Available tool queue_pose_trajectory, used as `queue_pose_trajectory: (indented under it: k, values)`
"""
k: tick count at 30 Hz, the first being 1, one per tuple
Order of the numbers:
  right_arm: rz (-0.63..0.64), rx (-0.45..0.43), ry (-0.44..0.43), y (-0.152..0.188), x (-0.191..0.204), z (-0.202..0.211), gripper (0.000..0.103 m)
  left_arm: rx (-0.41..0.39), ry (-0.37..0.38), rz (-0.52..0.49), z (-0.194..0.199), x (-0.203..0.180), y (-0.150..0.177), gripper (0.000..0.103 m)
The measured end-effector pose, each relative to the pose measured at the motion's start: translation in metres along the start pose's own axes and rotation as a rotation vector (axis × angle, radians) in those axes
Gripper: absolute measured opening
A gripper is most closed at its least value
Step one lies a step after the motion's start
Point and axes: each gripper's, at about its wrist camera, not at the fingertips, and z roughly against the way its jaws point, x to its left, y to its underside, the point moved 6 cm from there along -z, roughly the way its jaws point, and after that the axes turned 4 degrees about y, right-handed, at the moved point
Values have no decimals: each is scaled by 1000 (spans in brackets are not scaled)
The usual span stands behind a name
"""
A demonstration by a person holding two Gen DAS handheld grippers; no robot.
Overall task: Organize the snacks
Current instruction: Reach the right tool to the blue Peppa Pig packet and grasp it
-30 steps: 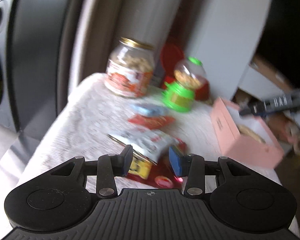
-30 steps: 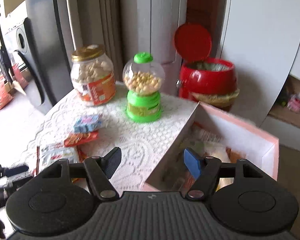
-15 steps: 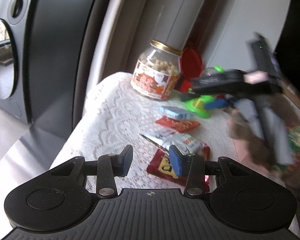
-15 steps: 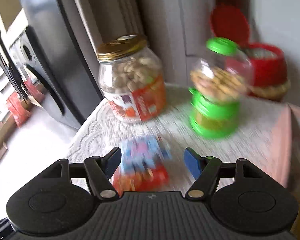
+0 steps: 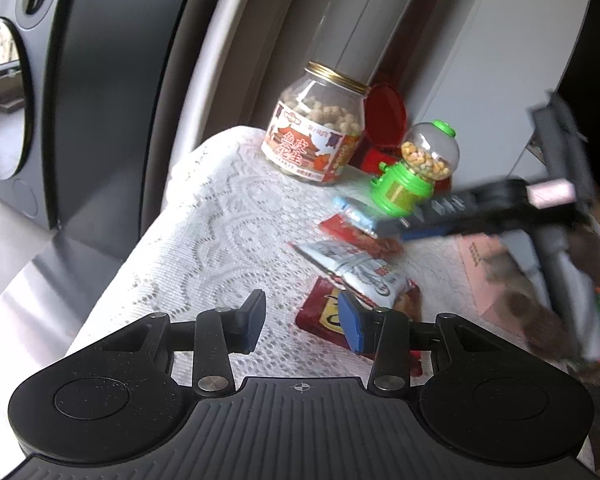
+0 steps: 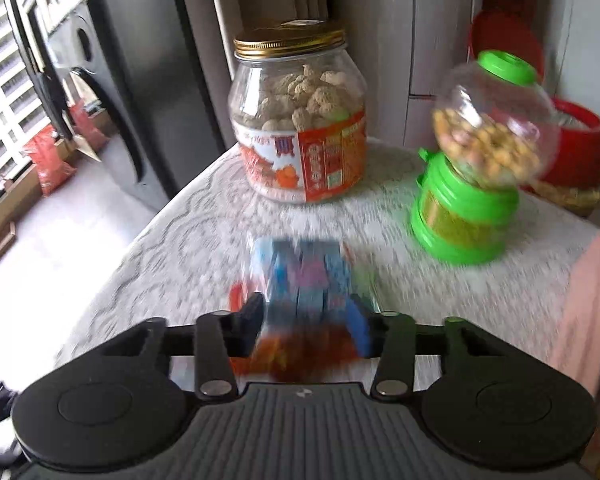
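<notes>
Several snack packets lie on a white lace tablecloth (image 5: 220,232). In the left wrist view a blue packet (image 5: 350,210), a red packet (image 5: 356,234), a white packet (image 5: 356,268) and a flat red packet (image 5: 324,316) lie in a row. My left gripper (image 5: 302,320) is open and empty above the cloth, just left of the flat red packet. My right gripper (image 6: 308,324) is open, its jaws either side of the blue packet (image 6: 300,272), with the red packet (image 6: 300,348) under it. It also shows, blurred, in the left wrist view (image 5: 404,224).
A glass jar of snacks with a gold lid (image 5: 314,128) (image 6: 300,120) and a green candy dispenser (image 5: 416,172) (image 6: 476,172) stand at the back. A pink box (image 6: 592,304) (image 5: 488,264) sits at the right. A red bin (image 6: 572,148) stands behind. A dark fridge (image 5: 100,80) is left.
My right gripper has moved forward and down over the blue packet, which now lies between its jaws. My left gripper has stayed about where it was.
</notes>
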Motion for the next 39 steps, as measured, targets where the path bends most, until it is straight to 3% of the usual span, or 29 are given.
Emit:
queue_pose_trajectory:
  k: [3,7,8,9,11,17,24,31,35,37,39]
  values:
    - [-20,40,-30,25,-4,11,24,10,10,-9,-4,-6,2,45]
    - [-16,8,8,32,-12,21,26,15,12,-34,-6,-16,3,45]
    - [-26,0,18,30,-14,22,35,14,8,-41,-6,-17,2,45]
    - [-38,-15,32,25,-16,23,53,13,1,-49,-6,-18,2,45]
    - [-42,-60,51,17,-17,26,73,11,-10,-57,-5,-18,1,45]
    - [32,-88,48,-17,3,9,73,-5,-21,-61,-2,-9,-6,45]
    - [-73,-9,34,-54,6,-43,73,-22,1,-16,3,9,-7,45]
    - [19,40,123,-55,21,-73,84,-23,11,17,-1,20,-6,45]
    - [-18,75,73,-49,12,-78,89,-11,4,30,-2,24,-3,45]
    - [-31,61,66,-44,8,-69,82,-9,1,30,-1,24,-2,45]
    - [-58,63,24,-38,3,-55,68,-4,-1,28,-1,23,-1,45]
